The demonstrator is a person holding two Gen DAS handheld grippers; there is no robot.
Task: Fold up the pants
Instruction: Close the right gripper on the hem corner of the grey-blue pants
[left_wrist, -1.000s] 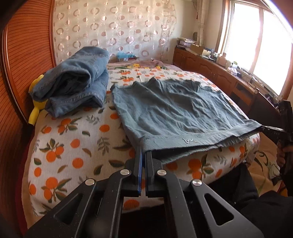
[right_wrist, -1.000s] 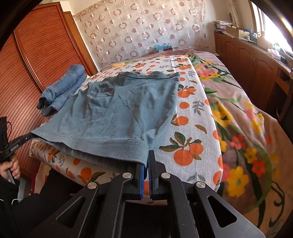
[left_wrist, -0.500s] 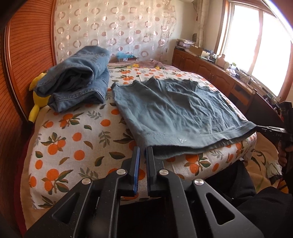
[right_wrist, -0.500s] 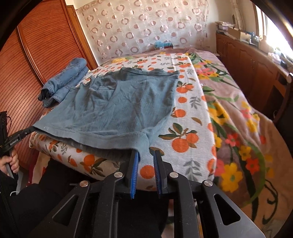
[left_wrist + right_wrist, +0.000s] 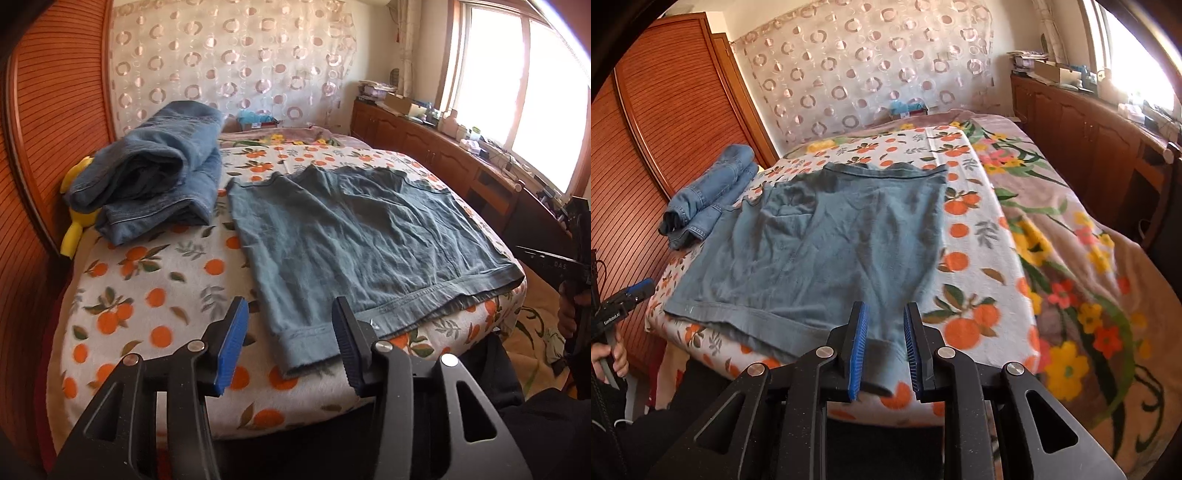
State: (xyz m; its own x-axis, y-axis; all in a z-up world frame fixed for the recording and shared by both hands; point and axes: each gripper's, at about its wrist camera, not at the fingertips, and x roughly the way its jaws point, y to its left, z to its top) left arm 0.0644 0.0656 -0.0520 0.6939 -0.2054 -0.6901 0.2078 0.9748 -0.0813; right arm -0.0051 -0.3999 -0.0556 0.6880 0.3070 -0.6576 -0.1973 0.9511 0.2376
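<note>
Both claws just let go of the hem, pants lying flat on the bed

Left claw (image 5: 286, 341) has just been opening, jaws wide, the near-left hem corner of the faded grey-green cotton pants (image 5: 354, 240) lying loose between them on the orange-print bed cover (image 5: 155, 295). Right claw (image 5: 882, 350) has just been opening too, narrower, with the other hem corner in its gap, not pinched. The hem runs claw to claw, so I'd guess the fold goes away towards the waistband.

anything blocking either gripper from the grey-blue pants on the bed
Nothing visible does. The left gripper and right gripper have just been opening, each astride a near corner of the pants. The folded jeans lie apart, beside them.
</note>
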